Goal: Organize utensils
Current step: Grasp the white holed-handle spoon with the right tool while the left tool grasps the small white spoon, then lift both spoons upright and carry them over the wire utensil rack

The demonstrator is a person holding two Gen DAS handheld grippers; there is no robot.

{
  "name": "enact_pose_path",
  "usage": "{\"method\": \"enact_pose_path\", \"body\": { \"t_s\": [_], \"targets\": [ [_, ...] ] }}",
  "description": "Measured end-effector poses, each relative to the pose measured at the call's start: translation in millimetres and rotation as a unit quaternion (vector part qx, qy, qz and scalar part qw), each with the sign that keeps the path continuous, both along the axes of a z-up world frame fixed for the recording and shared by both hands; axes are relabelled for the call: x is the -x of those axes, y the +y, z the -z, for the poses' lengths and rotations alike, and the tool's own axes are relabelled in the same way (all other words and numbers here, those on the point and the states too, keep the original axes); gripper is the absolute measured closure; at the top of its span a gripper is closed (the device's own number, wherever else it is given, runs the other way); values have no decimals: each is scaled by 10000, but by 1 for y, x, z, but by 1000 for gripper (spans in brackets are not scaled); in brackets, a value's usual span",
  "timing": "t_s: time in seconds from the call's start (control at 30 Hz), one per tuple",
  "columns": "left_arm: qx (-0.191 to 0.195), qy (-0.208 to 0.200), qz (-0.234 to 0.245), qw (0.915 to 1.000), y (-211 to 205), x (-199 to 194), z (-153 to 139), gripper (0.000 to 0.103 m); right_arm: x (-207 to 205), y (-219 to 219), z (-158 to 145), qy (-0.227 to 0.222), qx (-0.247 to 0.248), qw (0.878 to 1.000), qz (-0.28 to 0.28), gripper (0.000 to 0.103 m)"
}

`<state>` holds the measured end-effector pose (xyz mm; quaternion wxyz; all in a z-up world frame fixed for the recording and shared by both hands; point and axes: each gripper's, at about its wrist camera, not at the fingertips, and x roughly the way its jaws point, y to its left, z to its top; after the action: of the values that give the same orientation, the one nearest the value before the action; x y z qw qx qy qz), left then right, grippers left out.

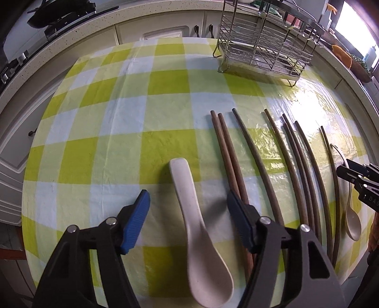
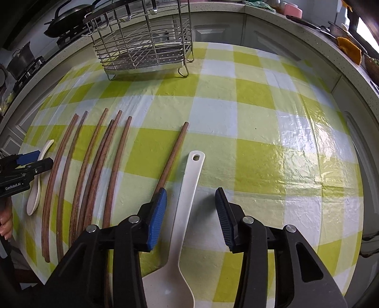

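My left gripper [image 1: 188, 200] is open, its fingers on either side of a short white soup spoon [image 1: 199, 225] lying on the checked cloth. My right gripper [image 2: 191, 195] is open over a long white rice paddle [image 2: 182, 213] with a hole in its handle end. Several brown chopsticks [image 1: 284, 165] lie side by side between the two; they also show in the right wrist view [image 2: 94, 170]. The wire utensil rack [image 1: 265, 47] stands at the far edge of the table, also seen from the right [image 2: 144, 45]. The soup spoon shows at the left of the right wrist view [image 2: 38, 180].
The table has a green and white checked cloth [image 1: 142, 106]. White cabinets and a counter curve around behind it. A dark pan [image 2: 64, 21] sits on a stove at the far left of the right wrist view.
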<state>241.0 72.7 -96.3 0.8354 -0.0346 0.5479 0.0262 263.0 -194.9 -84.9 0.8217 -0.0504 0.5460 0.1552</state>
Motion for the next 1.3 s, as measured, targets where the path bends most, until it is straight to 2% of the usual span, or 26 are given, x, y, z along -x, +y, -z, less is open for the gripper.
{"method": "enact_pose_path", "body": {
  "t_s": [0.2, 0.27, 0.4, 0.67, 0.97, 1.3],
  "targets": [
    [-39, 17, 51, 10000, -2, 1, -2, 64, -2, 0, -1, 7, -76, 10000, -12, 80],
    [-52, -2, 23, 10000, -1, 1, -3, 78, -2, -1, -1, -8, -79, 10000, 31, 84],
    [49, -1, 115, 9999, -2, 3, -4, 88, 1, -4, -2, -14, -157, 9999, 48, 89],
    [41, -332, 153, 9993, -3, 13, -19, 89, 11, -11, -20, -354, -304, 9987, 215, 89],
    [67, -893, 146, 9959, -1, 20, -62, 88, 19, -14, -65, -923, -448, 9945, 223, 89],
    [2, -1482, 337, 9884, -14, 18, -104, 88, 21, -9, -99, -1430, -518, 9882, 171, 89]
  ]
}}
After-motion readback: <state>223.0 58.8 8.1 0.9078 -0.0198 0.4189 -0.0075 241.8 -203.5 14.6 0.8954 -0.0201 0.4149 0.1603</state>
